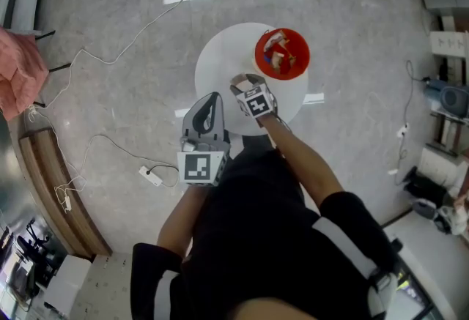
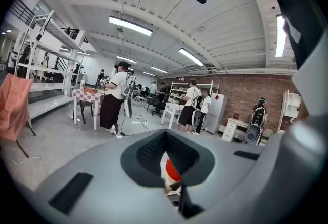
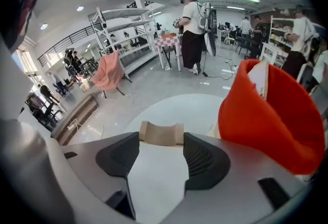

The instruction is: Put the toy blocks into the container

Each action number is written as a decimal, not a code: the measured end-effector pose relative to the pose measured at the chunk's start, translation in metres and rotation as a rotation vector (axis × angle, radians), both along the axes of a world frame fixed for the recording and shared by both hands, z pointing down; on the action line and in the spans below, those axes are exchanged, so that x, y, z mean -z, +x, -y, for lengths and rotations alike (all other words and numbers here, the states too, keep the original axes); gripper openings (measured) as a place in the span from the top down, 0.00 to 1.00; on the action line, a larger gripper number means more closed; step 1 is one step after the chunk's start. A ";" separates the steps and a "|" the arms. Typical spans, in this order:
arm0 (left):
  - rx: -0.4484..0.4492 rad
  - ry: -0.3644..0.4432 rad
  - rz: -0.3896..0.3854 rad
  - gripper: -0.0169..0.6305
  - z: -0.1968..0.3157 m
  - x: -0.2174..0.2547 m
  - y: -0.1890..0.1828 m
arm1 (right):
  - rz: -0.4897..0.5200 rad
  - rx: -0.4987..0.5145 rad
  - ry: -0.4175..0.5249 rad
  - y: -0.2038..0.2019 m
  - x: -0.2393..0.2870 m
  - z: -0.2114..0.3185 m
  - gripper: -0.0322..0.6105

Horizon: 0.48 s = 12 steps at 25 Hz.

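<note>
A red container (image 1: 282, 55) with several toy blocks in it stands at the far right of a small round white table (image 1: 220, 62). My right gripper (image 1: 248, 84) hovers over the table just left of and nearer than the container, shut on a tan arch-shaped block (image 3: 161, 134). In the right gripper view the red container (image 3: 271, 115) rises close on the right, above the white table (image 3: 174, 110). My left gripper (image 1: 211, 102) is held at the table's near edge, jaws shut and holding nothing. Through its narrow jaw slit (image 2: 166, 154) a sliver of the red container (image 2: 172, 170) shows.
White cables (image 1: 110, 58) and a power strip (image 1: 152, 176) lie on the grey floor to the left. A pink cloth (image 1: 18, 69) hangs over a chair, with a curved wooden bench (image 1: 51, 187) at the far left. Shelves and several people stand far behind.
</note>
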<state>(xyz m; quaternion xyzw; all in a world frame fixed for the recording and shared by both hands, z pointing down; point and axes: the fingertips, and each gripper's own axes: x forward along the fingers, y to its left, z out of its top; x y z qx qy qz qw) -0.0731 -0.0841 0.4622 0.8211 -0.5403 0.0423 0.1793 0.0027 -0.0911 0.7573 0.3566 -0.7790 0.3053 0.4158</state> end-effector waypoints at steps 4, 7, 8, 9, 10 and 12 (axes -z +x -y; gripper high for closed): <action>-0.028 0.015 0.012 0.99 0.001 0.003 0.010 | 0.043 -0.021 0.082 0.007 0.035 0.013 0.53; -0.043 0.028 0.009 0.99 0.003 0.006 0.018 | 0.074 -0.035 0.136 0.012 0.060 0.020 0.53; -0.046 0.031 0.006 0.99 0.004 0.008 0.021 | 0.083 -0.039 0.153 0.014 0.068 0.023 0.53; -0.048 0.036 0.003 0.99 0.005 0.010 0.024 | 0.091 -0.043 0.170 0.017 0.075 0.024 0.53; -0.052 0.043 0.001 0.99 0.006 0.012 0.027 | 0.100 -0.048 0.187 0.019 0.083 0.026 0.53; -0.064 0.059 0.003 0.99 0.008 0.016 0.033 | 0.118 -0.061 0.217 0.025 0.099 0.029 0.53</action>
